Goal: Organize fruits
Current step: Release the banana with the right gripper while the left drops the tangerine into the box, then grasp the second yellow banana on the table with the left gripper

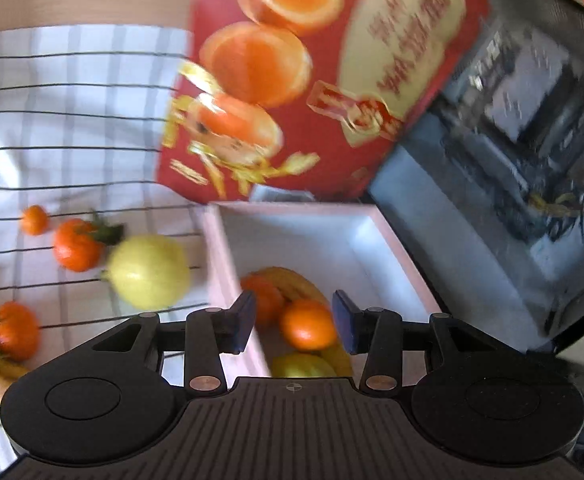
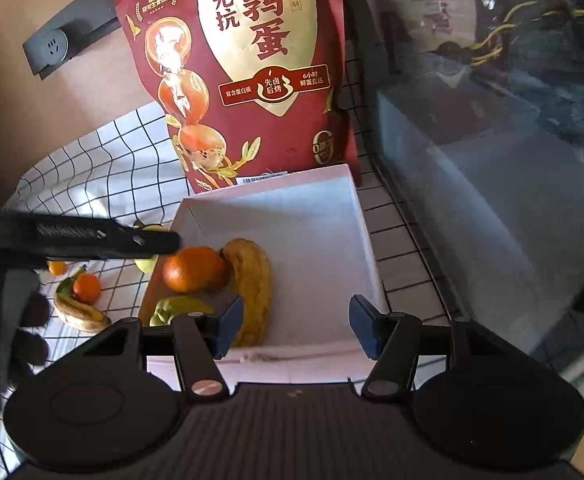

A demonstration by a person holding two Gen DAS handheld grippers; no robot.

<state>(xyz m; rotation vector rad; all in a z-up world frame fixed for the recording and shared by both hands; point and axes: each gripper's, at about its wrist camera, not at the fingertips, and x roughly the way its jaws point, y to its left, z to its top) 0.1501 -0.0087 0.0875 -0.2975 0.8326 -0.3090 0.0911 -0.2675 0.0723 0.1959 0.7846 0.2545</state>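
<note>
A white box [image 1: 303, 216] [image 2: 355, 208] holds an orange [image 1: 307, 324] [image 2: 192, 270], a banana [image 2: 254, 280] and a green fruit [image 2: 176, 308] [image 1: 301, 366]. My left gripper [image 1: 293, 326] is open and empty, above the box's left side and the orange. In the right wrist view it reaches in from the left [image 2: 164, 242]. My right gripper [image 2: 293, 326] is open and empty over the box's near edge. On the checked cloth [image 1: 72, 120] left of the box lie a yellow-green fruit [image 1: 148, 272], tangerines [image 1: 76, 244] [image 2: 86, 288] and a banana [image 2: 80, 314].
A tall red snack bag [image 2: 248, 68] [image 1: 311, 72] stands right behind the box. A dark glass panel [image 2: 491, 160] [image 1: 511, 160] runs along the right side. A wall socket [image 2: 52, 50] sits at the back left.
</note>
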